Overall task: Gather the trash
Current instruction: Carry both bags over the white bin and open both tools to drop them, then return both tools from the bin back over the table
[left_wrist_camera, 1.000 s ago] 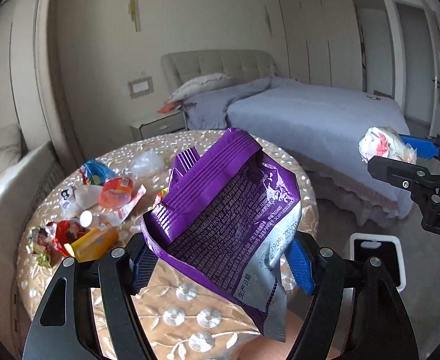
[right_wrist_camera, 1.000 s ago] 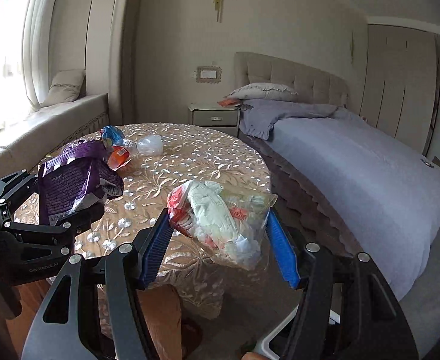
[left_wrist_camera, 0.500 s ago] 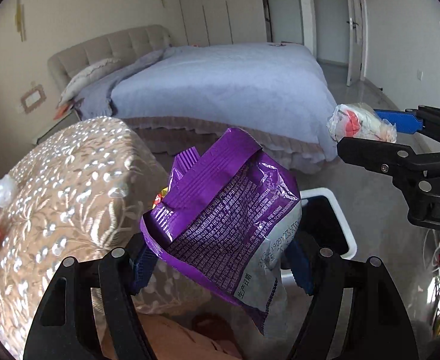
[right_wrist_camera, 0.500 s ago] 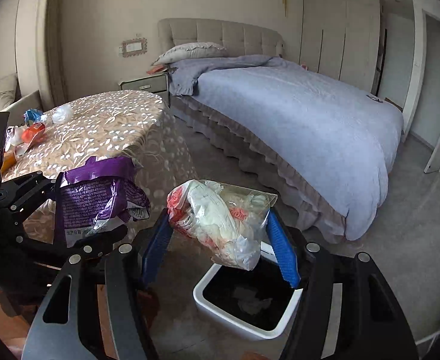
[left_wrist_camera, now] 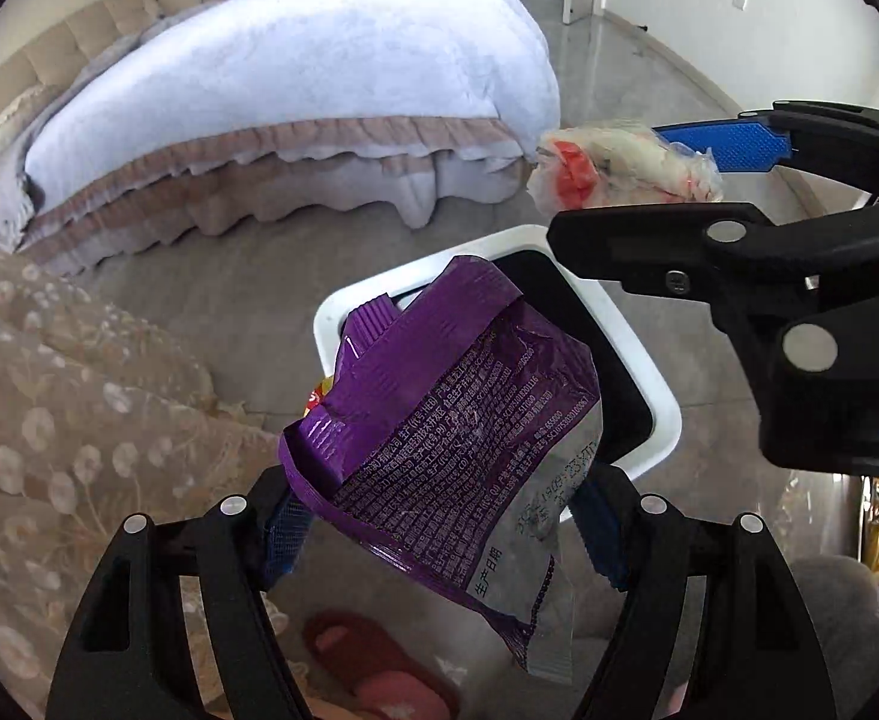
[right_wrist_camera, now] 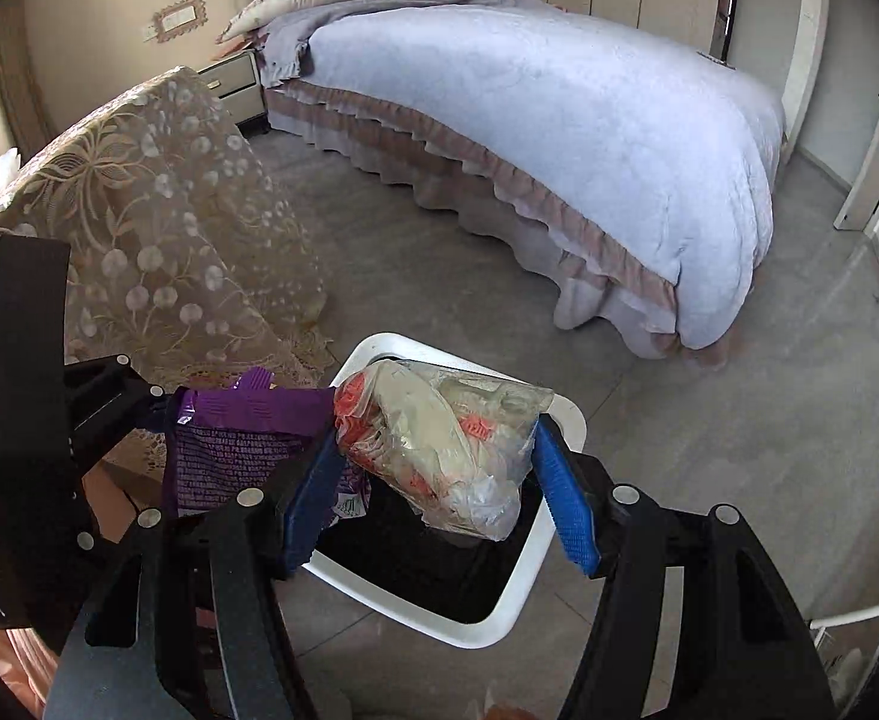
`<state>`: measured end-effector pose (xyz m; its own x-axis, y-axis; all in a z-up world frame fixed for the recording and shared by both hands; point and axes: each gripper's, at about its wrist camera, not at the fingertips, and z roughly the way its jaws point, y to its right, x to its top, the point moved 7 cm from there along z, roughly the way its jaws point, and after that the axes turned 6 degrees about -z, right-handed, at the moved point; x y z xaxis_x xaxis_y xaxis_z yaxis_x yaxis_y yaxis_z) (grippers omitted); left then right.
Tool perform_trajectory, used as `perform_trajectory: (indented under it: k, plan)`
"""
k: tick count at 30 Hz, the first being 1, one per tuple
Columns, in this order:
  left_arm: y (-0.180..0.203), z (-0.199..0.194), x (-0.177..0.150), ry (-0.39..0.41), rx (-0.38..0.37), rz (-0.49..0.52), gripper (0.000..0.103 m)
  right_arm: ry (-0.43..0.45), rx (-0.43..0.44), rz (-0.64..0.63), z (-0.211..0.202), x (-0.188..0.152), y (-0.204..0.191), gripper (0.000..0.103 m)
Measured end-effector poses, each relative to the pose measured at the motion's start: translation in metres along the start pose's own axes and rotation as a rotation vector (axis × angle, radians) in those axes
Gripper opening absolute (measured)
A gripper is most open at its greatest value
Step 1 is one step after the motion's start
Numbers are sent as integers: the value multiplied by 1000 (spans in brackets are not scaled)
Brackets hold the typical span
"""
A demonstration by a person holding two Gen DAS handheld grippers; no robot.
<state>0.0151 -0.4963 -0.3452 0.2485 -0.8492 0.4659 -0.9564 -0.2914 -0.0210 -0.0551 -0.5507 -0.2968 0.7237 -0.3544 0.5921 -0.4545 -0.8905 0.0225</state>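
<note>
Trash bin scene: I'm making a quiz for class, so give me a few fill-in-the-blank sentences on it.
1. The snack bag in the left claw is ____ in colour.
2. The right claw holds a crumpled clear ____ bag.
3. The bin has a ____ rim.

Missing words: purple; plastic; white

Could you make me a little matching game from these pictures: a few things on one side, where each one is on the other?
Things:
1. purple snack bag
2. clear bag of scraps
3. white bin
4. red slipper

Places:
A. on the floor beside the draped table, mouth open
B. between the left tongs' pads, above the bin
C. on the floor, low in the left view
D. pinched in the right tongs, over the bin

Pairs: 1-B, 2-D, 3-A, 4-C
</note>
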Motion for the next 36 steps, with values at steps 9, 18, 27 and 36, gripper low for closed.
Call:
perform_trajectory:
  k: [9,18,27,36]
  plan:
    - [-1,20,4,-28,-20,-20,98,-45,-7,122,30,-6,35,99]
    - [-12,-1,14,34,-23,-69,98,-25,-32,115,21,1,36,99]
    - [-38,-85,25,215,52,-136,98,149,-37,24,-38,45,1,99]
    - [-85,-168,8,359,192,-242,98,322,47,-95,-94,91,-64,99]
